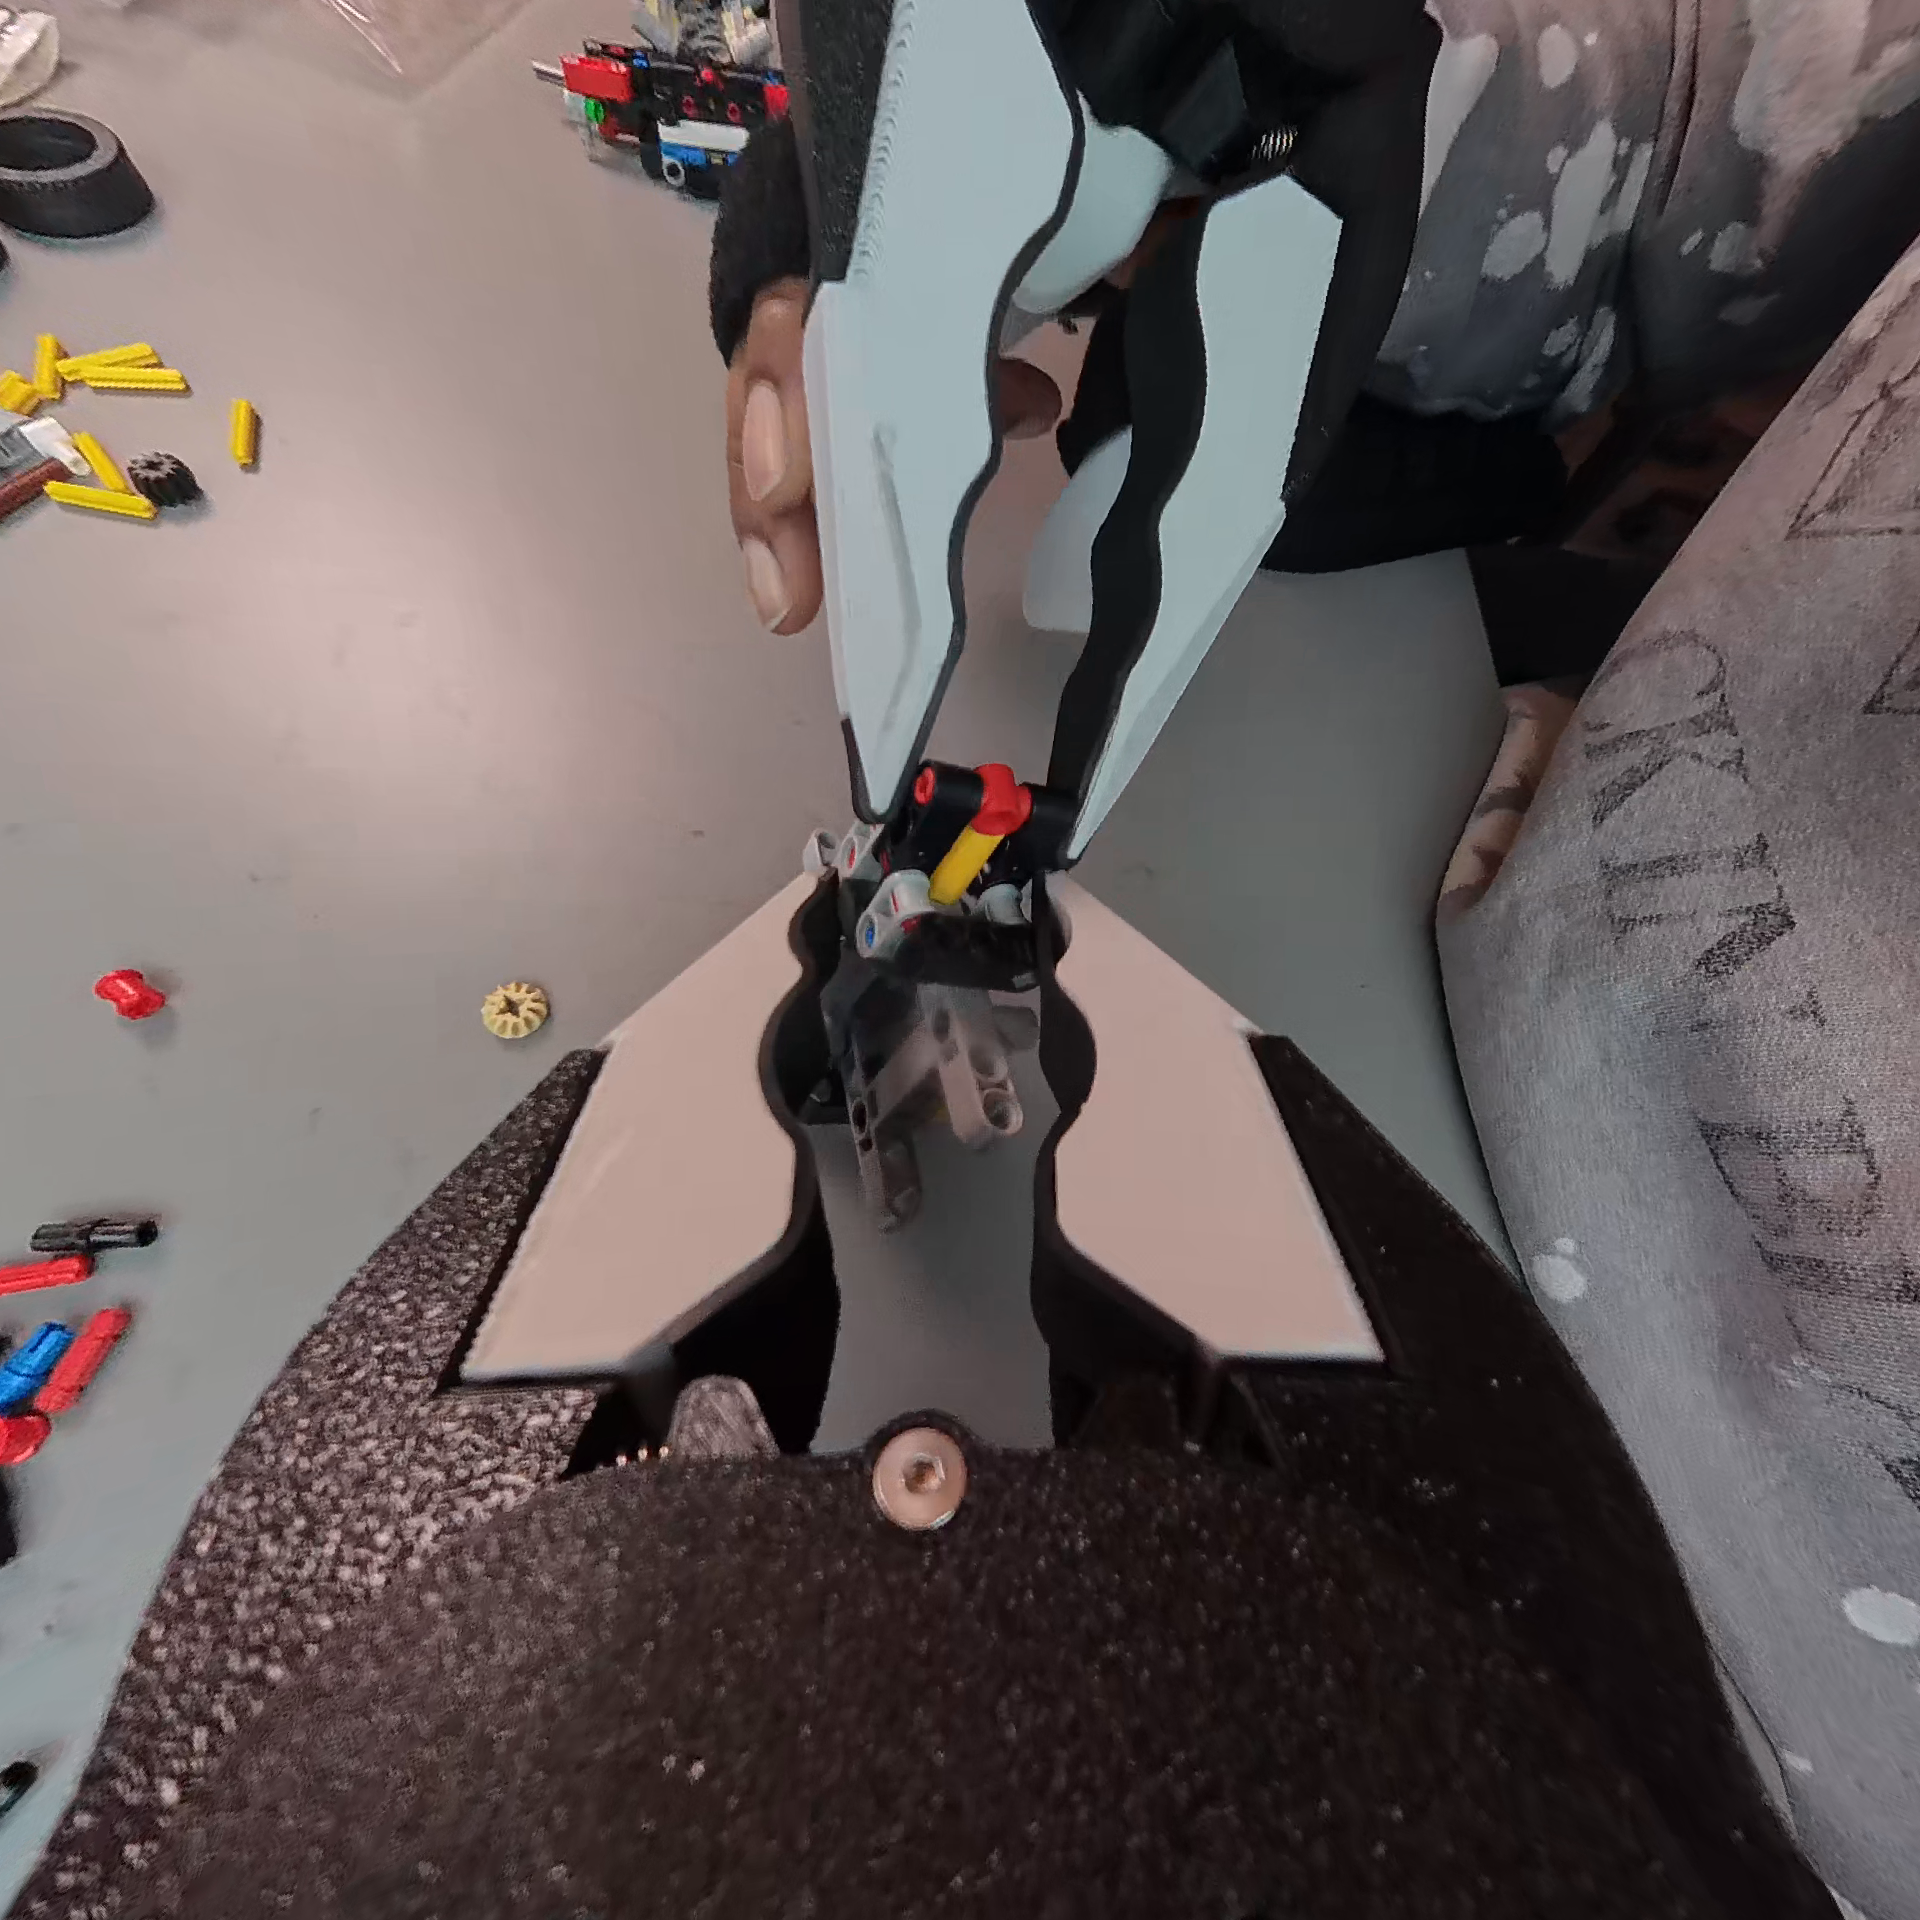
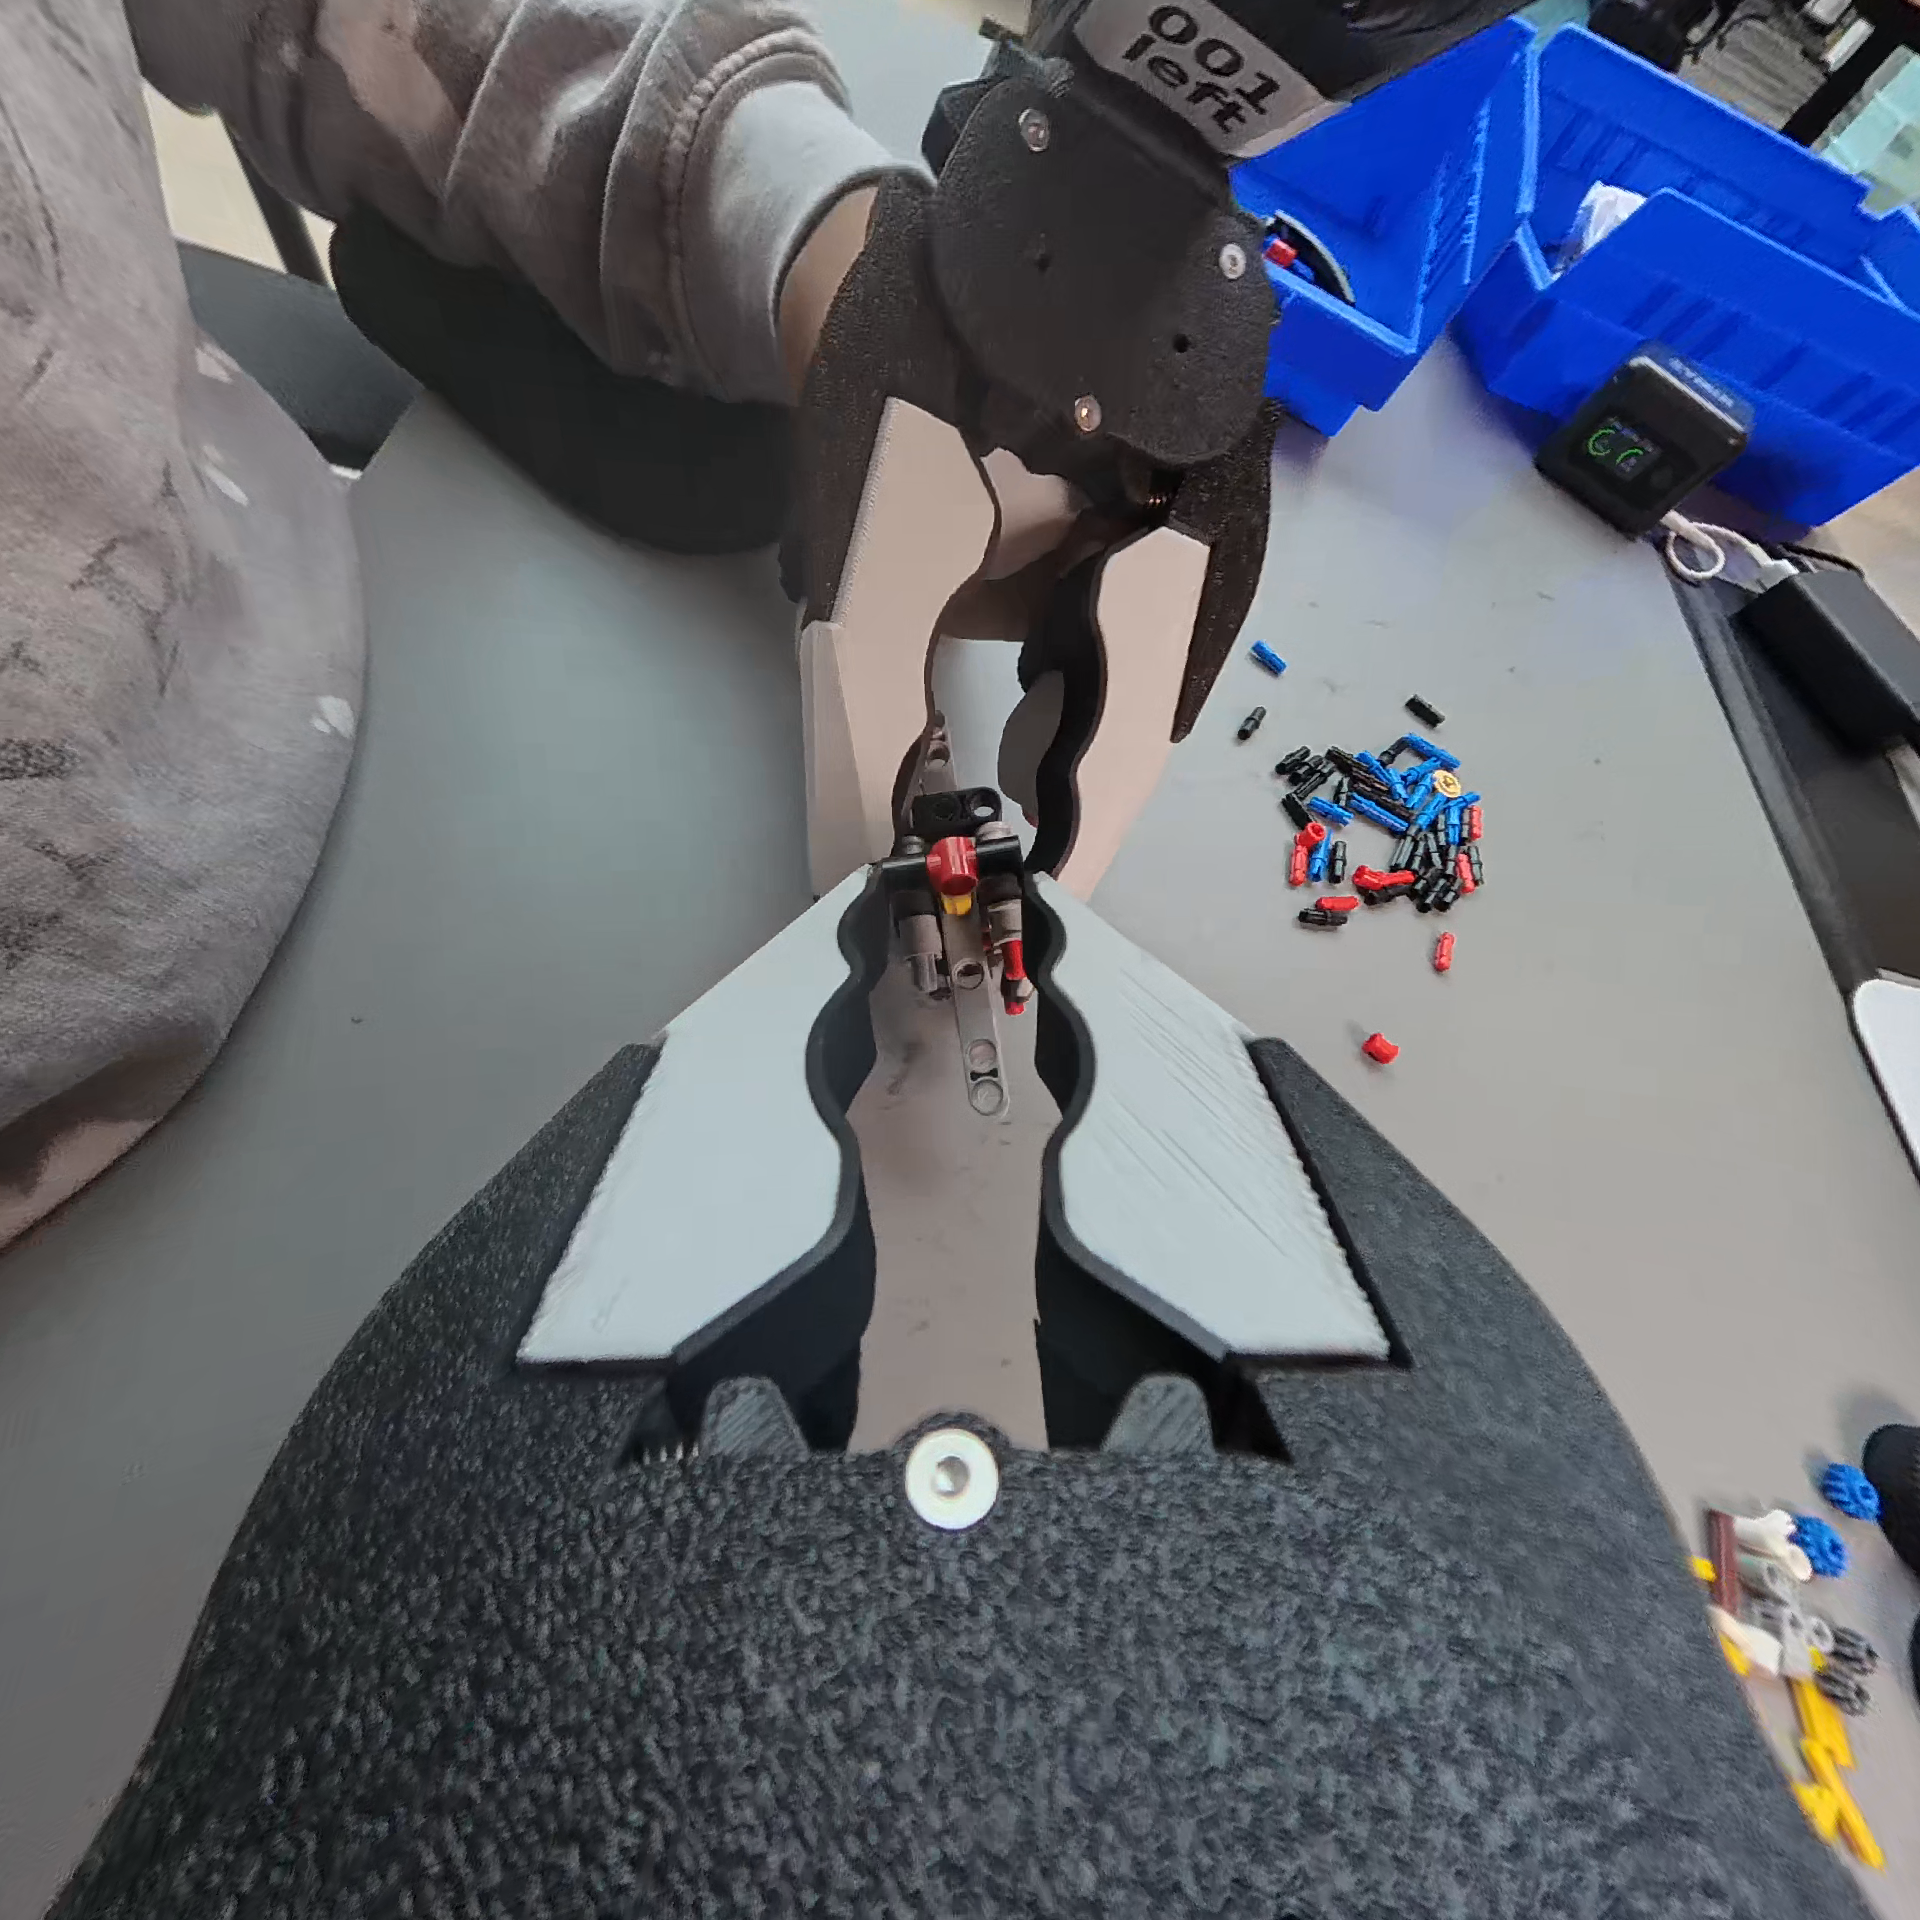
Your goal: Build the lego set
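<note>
A small lego assembly (image 1: 935, 1049) of grey and black beams is held above the grey table (image 1: 416, 727). At its end sits a black connector with a red piece (image 1: 1000, 798) and a yellow axle (image 1: 961, 862). My left gripper (image 1: 935, 904) is shut on the assembly's grey and black body. My right gripper (image 1: 971, 826) comes in from above and is shut on the black end with the red piece. In the right wrist view my right gripper (image 2: 951, 888) grips the assembly (image 2: 951, 883) tip to tip with the left gripper (image 2: 940, 831). A thin grey beam (image 2: 982, 1049) hangs between my right fingers.
Yellow axles (image 1: 114, 374), a black gear (image 1: 161, 478), a tan gear (image 1: 514, 1008), a red connector (image 1: 130, 992), a tyre (image 1: 68, 171) and a part-built model (image 1: 675, 104) lie at the left. A pile of pins (image 2: 1382, 831), blue bins (image 2: 1662, 260) and a small black device (image 2: 1642, 442) are at the right. My two grippers' fingertips are within a few centimetres of each other.
</note>
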{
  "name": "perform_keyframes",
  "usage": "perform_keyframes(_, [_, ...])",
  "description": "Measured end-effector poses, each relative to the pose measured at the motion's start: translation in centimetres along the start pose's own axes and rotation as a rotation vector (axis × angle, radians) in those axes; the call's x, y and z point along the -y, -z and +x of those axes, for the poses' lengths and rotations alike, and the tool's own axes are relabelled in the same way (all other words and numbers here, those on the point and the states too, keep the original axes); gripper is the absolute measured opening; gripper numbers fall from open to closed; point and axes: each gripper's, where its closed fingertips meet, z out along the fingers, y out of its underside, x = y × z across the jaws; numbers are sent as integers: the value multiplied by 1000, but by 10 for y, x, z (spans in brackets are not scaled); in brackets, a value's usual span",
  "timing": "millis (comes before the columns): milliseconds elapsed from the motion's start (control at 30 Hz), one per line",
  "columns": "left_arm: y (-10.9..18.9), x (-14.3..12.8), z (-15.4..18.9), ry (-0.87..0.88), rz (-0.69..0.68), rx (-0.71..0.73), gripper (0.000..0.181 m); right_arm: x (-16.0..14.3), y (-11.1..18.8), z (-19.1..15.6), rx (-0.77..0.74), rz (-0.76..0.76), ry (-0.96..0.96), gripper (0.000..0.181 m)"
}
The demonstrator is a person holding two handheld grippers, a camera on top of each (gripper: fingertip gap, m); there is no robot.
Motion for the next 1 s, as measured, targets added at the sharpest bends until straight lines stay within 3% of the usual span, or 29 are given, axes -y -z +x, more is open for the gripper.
perform_keyframes(233, [22,20,-3,80,210,-63,32,-3,20,12,-14,90,-136,51])
perform_keyframes(433, [30,29,-3,103,285,-83,31,0,18,14,-16,173,-182,35])
perform_keyframes(567, [31,31,-5,117,305,-84,32,11,20,17,-52,240,-157,8])
perform_keyframes(867, [39,36,-19,154,347,-14,45,8,24,27,-93,249,-180,6])
perform_keyframes(1000, [38,31,-22,145,317,9,42,1,25,37,-31,274,-420,6])
